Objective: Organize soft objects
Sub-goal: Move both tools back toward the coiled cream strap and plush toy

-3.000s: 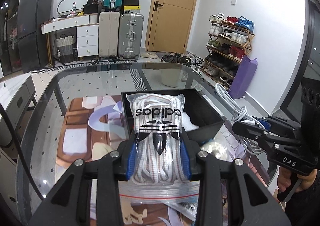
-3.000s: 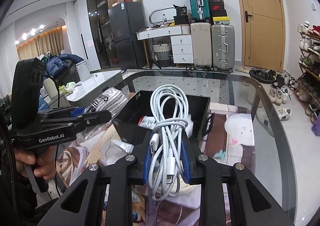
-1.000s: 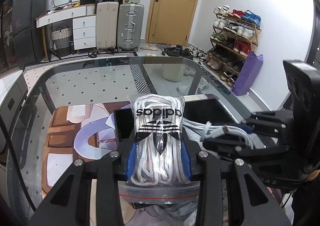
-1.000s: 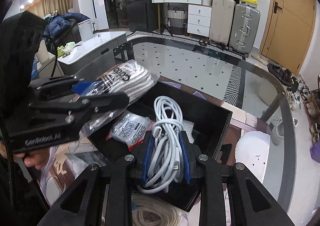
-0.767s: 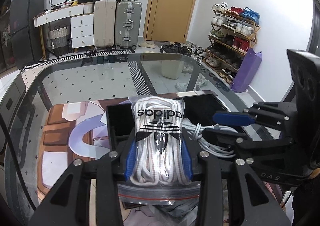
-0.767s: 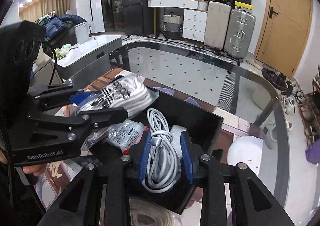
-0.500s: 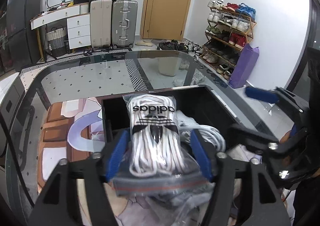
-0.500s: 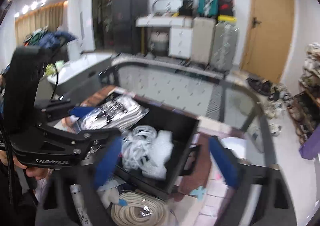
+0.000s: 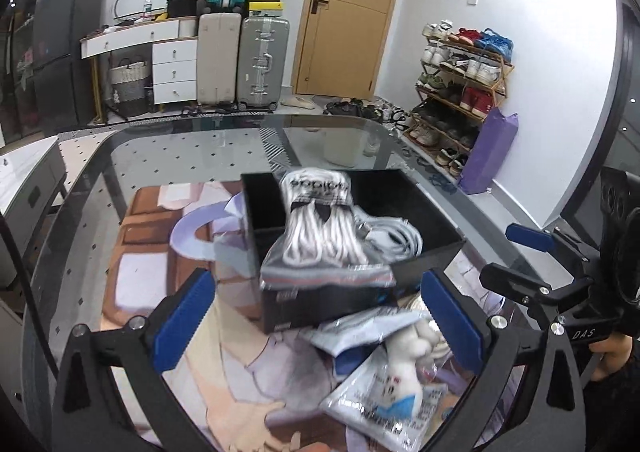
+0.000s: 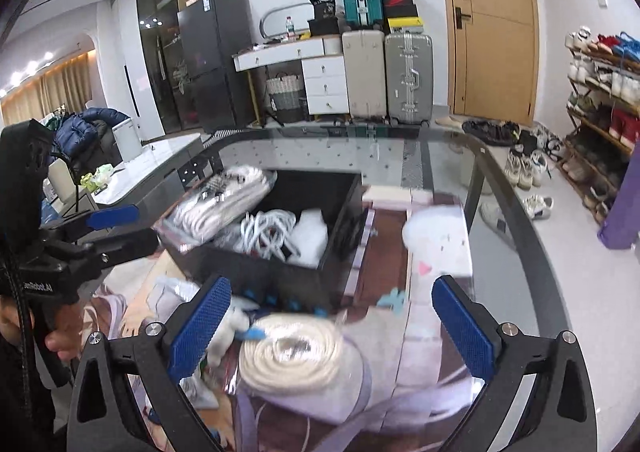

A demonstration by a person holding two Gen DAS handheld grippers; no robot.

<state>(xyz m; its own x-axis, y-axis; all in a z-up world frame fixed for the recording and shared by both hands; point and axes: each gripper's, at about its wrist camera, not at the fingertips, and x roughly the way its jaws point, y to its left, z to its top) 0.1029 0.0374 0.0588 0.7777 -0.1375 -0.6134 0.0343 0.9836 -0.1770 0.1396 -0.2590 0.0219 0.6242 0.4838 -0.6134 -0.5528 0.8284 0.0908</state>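
Fingers: left gripper (image 9: 318, 316) spread wide, blue pads empty; right gripper (image 10: 332, 324) likewise spread wide, gripping nothing.

Left wrist view, left to right:
- Glass table (image 9: 168, 156), printed mat (image 9: 132, 252) covering its near part.
- Black box (image 9: 416, 216) on the mat, near the table's middle.
- Bagged white laces (image 9: 320, 236), Adidas print, lying tilted over the box's near-left rim, lower end of the bag hanging outside the near wall.
- White cable bundle (image 9: 396, 240) inside the box, just right of the bag.
- Bagged plush toy (image 9: 396, 376) on the mat, in front of the box.

Right wrist view, left to right:
- Left gripper (image 10: 108, 232) seen from the side, jaws parted, near the box's left wall.
- Bagged laces (image 10: 220, 200) resting across the box's (image 10: 344, 196) left rim.
- Cable bundle (image 10: 268, 232) and a white padded packet (image 10: 308, 236) on the box floor.
- Coil of cream rope (image 10: 296, 352) on the mat, at the near edge, between the right gripper's fingers but untouched.
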